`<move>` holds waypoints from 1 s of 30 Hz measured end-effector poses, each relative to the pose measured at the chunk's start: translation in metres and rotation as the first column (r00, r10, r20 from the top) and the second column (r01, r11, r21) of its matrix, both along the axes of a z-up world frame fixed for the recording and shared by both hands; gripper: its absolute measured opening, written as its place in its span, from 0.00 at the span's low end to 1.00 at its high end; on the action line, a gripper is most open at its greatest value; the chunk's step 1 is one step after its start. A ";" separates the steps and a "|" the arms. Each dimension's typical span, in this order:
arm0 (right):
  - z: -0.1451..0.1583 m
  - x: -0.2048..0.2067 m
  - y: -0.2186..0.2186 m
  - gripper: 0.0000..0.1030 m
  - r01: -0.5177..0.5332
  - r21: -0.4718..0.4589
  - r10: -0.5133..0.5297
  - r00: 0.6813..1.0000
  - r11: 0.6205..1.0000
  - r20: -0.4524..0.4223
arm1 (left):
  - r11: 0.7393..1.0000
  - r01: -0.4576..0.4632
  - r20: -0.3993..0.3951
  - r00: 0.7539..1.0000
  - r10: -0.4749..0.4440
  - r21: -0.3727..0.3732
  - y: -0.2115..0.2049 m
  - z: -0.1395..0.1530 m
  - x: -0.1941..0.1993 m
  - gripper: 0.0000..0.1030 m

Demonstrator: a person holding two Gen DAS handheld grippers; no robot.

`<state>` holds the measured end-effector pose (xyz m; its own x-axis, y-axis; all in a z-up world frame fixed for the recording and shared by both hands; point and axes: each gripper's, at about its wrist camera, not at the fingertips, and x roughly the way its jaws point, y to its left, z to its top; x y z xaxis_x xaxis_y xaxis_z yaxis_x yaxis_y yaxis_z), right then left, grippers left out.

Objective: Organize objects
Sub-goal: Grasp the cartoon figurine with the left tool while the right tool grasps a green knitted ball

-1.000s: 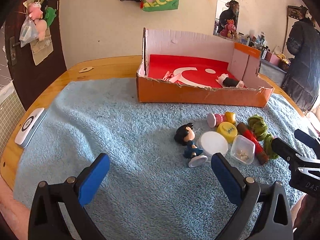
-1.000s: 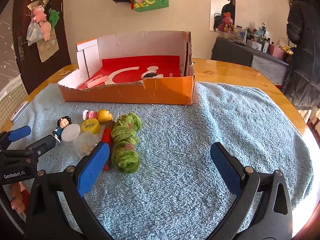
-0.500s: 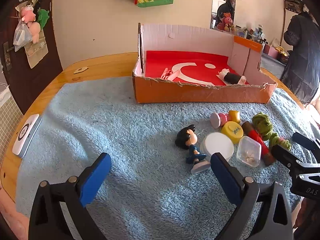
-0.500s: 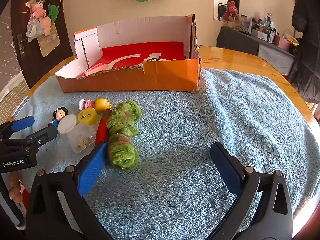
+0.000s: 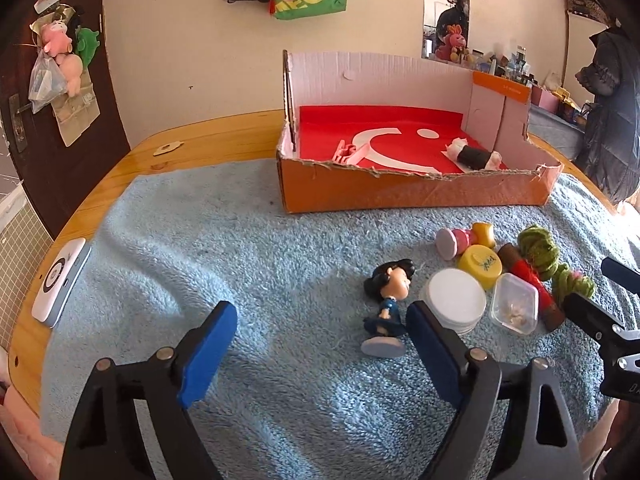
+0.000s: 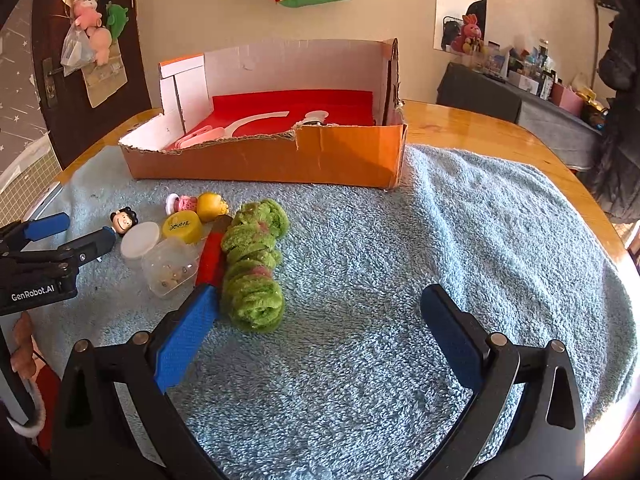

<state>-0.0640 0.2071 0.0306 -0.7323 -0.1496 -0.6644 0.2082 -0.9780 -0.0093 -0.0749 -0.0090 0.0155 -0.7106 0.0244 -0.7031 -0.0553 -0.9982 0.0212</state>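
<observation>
Both spread wide, gripping nothing: left gripper (image 5: 320, 344) beside black-haired blue-dressed figurine (image 5: 387, 304), right gripper (image 6: 320, 328) near fuzzy green yarn bundle (image 6: 254, 264).

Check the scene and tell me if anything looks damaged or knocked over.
The cardboard box is damaged: its front wall is torn down to a ragged edge. On the blue towel, the small pink and yellow toy lies on its side, while the dark-haired figurine stands upright.
</observation>
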 end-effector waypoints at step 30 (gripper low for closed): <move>-0.002 0.001 -0.013 0.30 -0.120 -0.020 0.120 0.993 0.993 -0.016 | 0.991 0.117 -0.001 0.993 -0.117 0.058 0.012 0.002 0.003 0.21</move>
<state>-0.0625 0.1941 0.0282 -0.7177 -0.2508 -0.6497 0.3239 -0.9461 0.0074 -0.0716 0.0025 0.0177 -0.6987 0.1478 -0.7000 -0.1719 -0.9844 -0.0363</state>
